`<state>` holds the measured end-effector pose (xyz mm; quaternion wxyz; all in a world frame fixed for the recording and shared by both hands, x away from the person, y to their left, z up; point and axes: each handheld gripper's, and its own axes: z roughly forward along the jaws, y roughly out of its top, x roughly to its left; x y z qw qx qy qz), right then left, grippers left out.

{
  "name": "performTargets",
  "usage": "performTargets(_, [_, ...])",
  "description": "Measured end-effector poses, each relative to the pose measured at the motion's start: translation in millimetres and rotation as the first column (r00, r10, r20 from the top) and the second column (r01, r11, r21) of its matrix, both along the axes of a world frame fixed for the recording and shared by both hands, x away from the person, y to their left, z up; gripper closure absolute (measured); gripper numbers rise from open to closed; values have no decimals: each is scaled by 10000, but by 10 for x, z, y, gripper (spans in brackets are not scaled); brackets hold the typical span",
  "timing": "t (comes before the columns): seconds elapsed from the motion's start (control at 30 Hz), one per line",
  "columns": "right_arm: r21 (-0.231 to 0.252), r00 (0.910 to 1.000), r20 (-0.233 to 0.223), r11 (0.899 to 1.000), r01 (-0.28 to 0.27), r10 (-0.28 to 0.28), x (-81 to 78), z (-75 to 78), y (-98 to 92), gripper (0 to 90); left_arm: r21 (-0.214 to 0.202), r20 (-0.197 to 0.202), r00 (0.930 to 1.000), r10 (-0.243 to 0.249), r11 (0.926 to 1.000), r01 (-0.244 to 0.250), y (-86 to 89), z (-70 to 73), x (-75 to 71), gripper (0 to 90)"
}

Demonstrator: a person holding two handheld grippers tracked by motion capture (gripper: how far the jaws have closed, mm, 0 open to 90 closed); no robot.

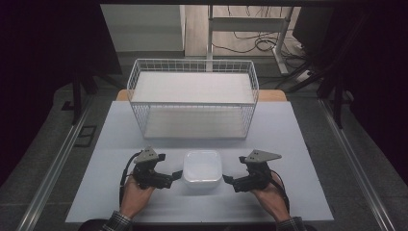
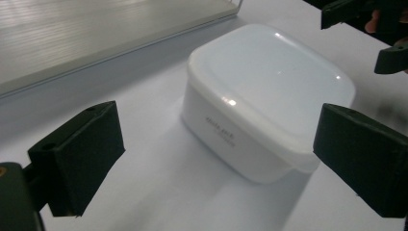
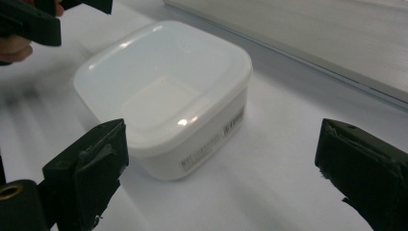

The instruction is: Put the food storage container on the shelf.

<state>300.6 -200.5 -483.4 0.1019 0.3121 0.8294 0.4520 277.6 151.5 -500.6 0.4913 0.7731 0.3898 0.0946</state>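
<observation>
A white plastic container with a translucent lid sits shut on the table near the front edge, between the two grippers. My left gripper is just left of it, held in a hand, its jaws open and facing the box. In the left gripper view the container lies ahead between the spread jaws of that gripper, and the pads do not press on it. My right gripper stands just right of the box, also open. In the right gripper view the container sits ahead and slightly left of that gripper.
A white wire basket with a pale board on top stands behind the container, at the middle of the pale table. Dark floor, metal rails and cables lie around and beyond the table.
</observation>
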Motion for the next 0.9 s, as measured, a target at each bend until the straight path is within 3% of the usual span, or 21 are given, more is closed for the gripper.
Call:
performTargets(0.27, [-155, 9994, -334, 9998, -114, 109, 73, 80, 173, 40, 172, -5, 9998, -187, 9997, 187, -167, 60, 81, 8])
performTargets(0.4, [-538, 9989, -336, 9979, -352, 334, 107, 89, 309, 12, 269, -63, 9988, -482, 9985, 483, -260, 80, 151, 5])
performTargets(0.5, [-800, 9963, -678, 9951, -576, 522, 162, 77, 431, 3, 445, -55, 9977, -671, 9967, 673, -338, 94, 241, 4])
performTargets(0.6, [-1125, 9956, -737, 9915, -660, 579, 201, 59, 493, 4, 518, -108, 9972, -743, 9959, 747, -378, 81, 280, 6])
performTargets(0.7, [-1273, 9923, -1114, 9895, -677, 536, 298, 9, 563, 17, 543, -345, 9962, -806, 9951, 824, -422, 14, 314, 8])
performTargets(0.73, [-1292, 9907, -1244, 9890, -719, 558, 307, -14, 569, 14, 519, -628, 9943, -856, 9947, 889, -433, -56, 310, 8])
performTargets(0.83, [-869, 9838, -1709, 9938, -692, 536, 322, -61, 538, 28, 393, -904, 9916, -926, 9946, 965, -438, -123, 298, 4])
performTargets(0.87, [-752, 9801, -1915, 9948, -687, 532, 324, -68, 525, 42, -97, -1321, 9856, -1055, 9944, 1051, -418, -167, 301, 8])
performTargets(0.9, [-630, 9760, -2101, 9954, -719, 572, 324, -74, 516, 65, -246, -1443, 9828, -1154, 9933, 1130, -413, -177, 301, 12])
